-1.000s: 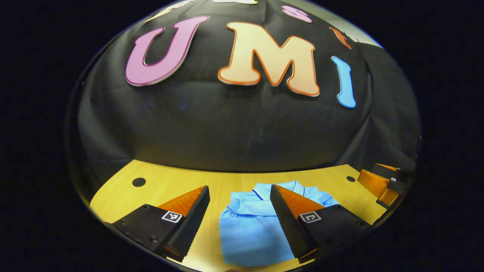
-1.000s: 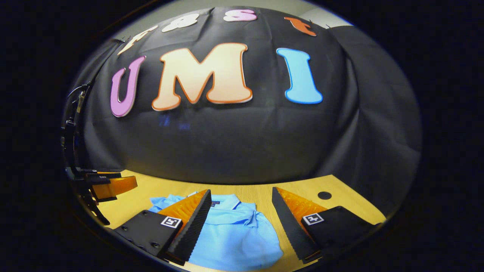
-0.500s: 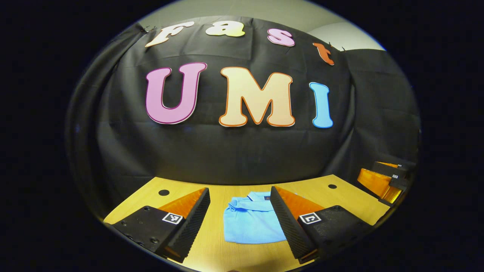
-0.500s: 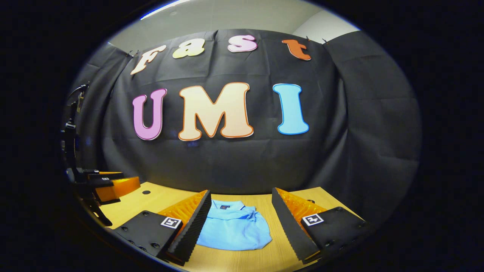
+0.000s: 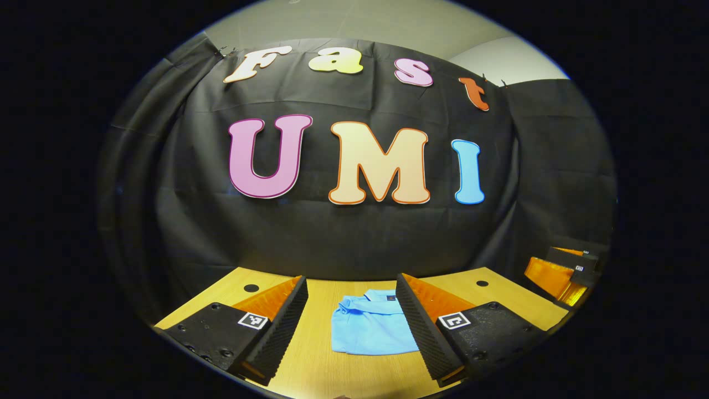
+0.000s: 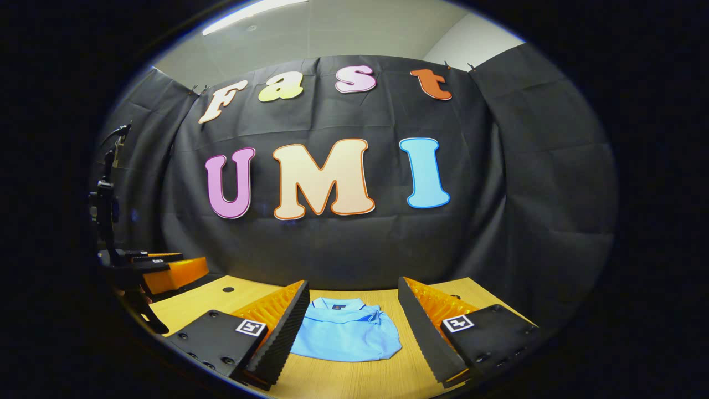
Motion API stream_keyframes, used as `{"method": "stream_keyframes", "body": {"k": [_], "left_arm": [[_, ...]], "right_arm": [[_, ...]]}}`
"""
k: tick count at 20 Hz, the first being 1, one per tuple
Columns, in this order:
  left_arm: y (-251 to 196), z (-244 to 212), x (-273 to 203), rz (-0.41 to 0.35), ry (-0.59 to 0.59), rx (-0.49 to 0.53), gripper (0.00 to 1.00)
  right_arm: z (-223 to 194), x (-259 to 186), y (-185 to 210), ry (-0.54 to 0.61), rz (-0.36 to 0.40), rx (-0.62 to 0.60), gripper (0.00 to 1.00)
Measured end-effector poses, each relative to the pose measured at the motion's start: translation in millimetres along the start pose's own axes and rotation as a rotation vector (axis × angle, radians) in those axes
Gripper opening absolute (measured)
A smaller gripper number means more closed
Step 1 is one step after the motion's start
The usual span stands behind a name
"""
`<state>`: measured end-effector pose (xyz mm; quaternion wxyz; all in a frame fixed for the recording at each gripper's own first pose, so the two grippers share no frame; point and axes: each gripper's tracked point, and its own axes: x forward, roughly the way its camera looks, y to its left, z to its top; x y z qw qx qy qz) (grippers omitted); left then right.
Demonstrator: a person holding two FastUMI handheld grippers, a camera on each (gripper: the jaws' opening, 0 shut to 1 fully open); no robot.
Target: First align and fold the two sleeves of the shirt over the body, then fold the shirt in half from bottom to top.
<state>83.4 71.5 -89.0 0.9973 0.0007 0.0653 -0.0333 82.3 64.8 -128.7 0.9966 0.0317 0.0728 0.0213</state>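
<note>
A light blue collared shirt (image 5: 372, 327) lies folded into a compact rectangle on the wooden table (image 5: 327, 371), collar toward the booth wall. In the left gripper view my left gripper (image 5: 350, 318) is open, held back from the shirt with nothing between its fingers. The right gripper view has the same shirt (image 6: 346, 334) ahead, framed by the open right gripper (image 6: 352, 321), which also holds nothing. The other gripper shows at the right edge of the left gripper view (image 5: 559, 274) and at the left edge of the right gripper view (image 6: 160, 270).
The table has small round holes near its far corners (image 5: 251, 288) (image 5: 482, 283). Black cloth closes off the back and sides. A dark stand (image 6: 108, 221) rises at the left in the right gripper view.
Both grippers have pulled back and up from the shirt, which now looks smaller and farther off. Both stayed open. The shirt has kept its folded shape.
</note>
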Motion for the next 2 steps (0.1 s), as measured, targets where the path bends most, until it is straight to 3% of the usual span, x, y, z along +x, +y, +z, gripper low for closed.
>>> {"method": "stream_keyframes", "body": {"k": [2], "left_arm": [[-2.0, 2.6, -0.4, -0.004, -0.006, 0.001, 0.95]], "right_arm": [[0.7, -0.6, 0.7, 0.001, 0.002, 0.005, 0.99]]}}
